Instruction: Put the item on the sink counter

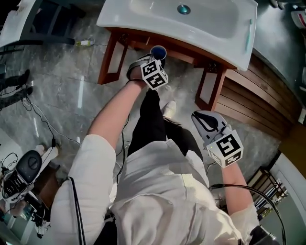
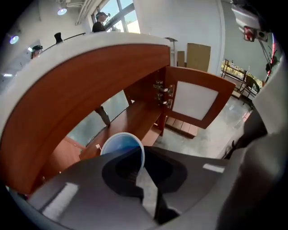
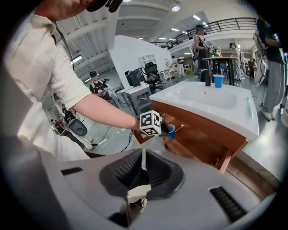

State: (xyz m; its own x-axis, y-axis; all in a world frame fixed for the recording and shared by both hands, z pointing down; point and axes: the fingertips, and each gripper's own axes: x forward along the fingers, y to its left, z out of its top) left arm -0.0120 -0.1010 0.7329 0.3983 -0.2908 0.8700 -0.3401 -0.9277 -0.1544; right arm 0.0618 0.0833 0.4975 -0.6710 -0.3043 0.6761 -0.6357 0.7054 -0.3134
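My left gripper is shut on the rim of a blue cup, held low in front of the wooden vanity, below the white sink counter. In the left gripper view the blue cup sits between the jaws of the left gripper, its wall pinched, with the counter's underside overhead. My right gripper hangs lower right, shut with nothing in it. The right gripper view looks past the right gripper to the left gripper and the blue cup.
A green toothbrush lies on the counter's right rim beside the basin drain. The vanity has an open wooden shelf and side panels. Cables and gear lie on the floor at left. People stand in the background.
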